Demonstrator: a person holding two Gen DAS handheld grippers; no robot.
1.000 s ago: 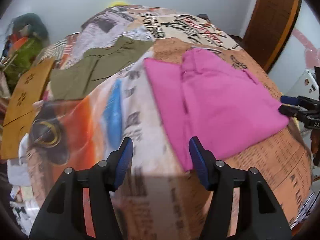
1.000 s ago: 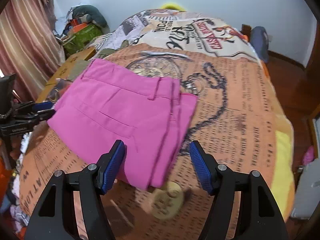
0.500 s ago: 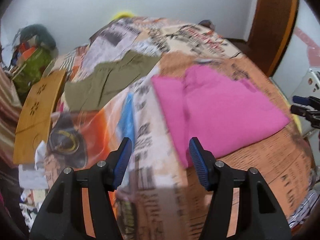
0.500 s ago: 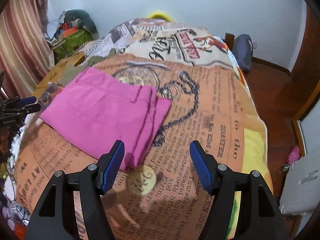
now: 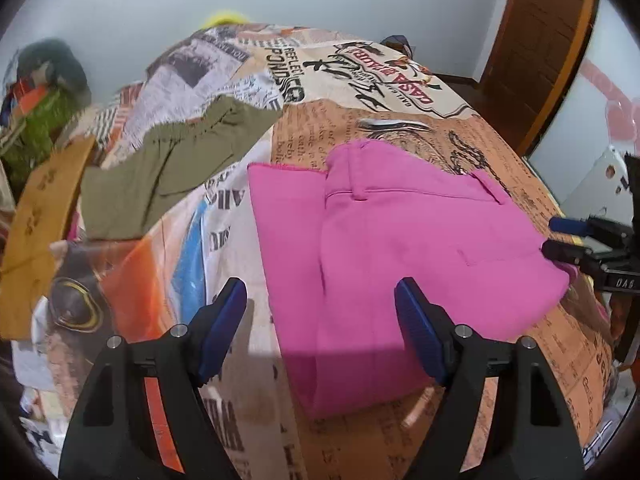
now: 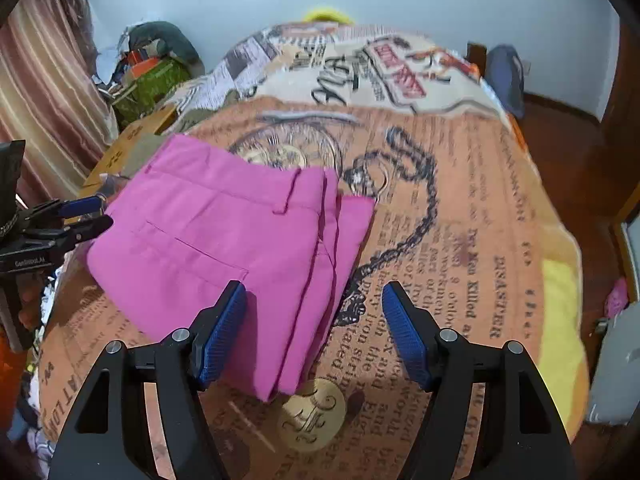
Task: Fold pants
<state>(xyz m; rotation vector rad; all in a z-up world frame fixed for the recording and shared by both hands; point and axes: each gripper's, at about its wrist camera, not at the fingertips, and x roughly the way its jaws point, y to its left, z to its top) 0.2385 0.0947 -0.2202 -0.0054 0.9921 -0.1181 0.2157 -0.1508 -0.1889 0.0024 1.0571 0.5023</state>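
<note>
Left wrist view: the pink pants (image 5: pixel 400 240) lie on the bed (image 5: pixel 400 128), on its newspaper-print cover, already folded into a compact flat rectangle. The waistband with its belt loops runs across the far edge, and a narrower layer sticks out along the left side. The left gripper (image 5: pixel 320 332) hovers over the near edge of the bundle with its jaws wide apart and nothing between them. At the right edge of this view the right gripper (image 5: pixel 560 238) shows side-on at the pants' far corner; its two tips look slightly parted, and whether they touch the cloth cannot be told. A pair of olive pants (image 5: pixel 172 168) lies unfolded further up the bed, apart from the pink ones.

Right wrist view: the same pink bundle (image 6: pixel 224 240) sits toward the left of the bed (image 6: pixel 460 208), with a welt pocket facing up and stacked layer edges showing along its right side. The right gripper (image 6: pixel 314 332) hangs above the near corner, jaws apart and empty. The left gripper (image 6: pixel 86 216) appears at the far left, at the bundle's edge.

Judging from this, the folding of the pink pair looks essentially done: the layers are stacked, the surface is smooth, with only a slightly uneven offset of edges. What may remain is a final tidy, or the olive pair.
</note>
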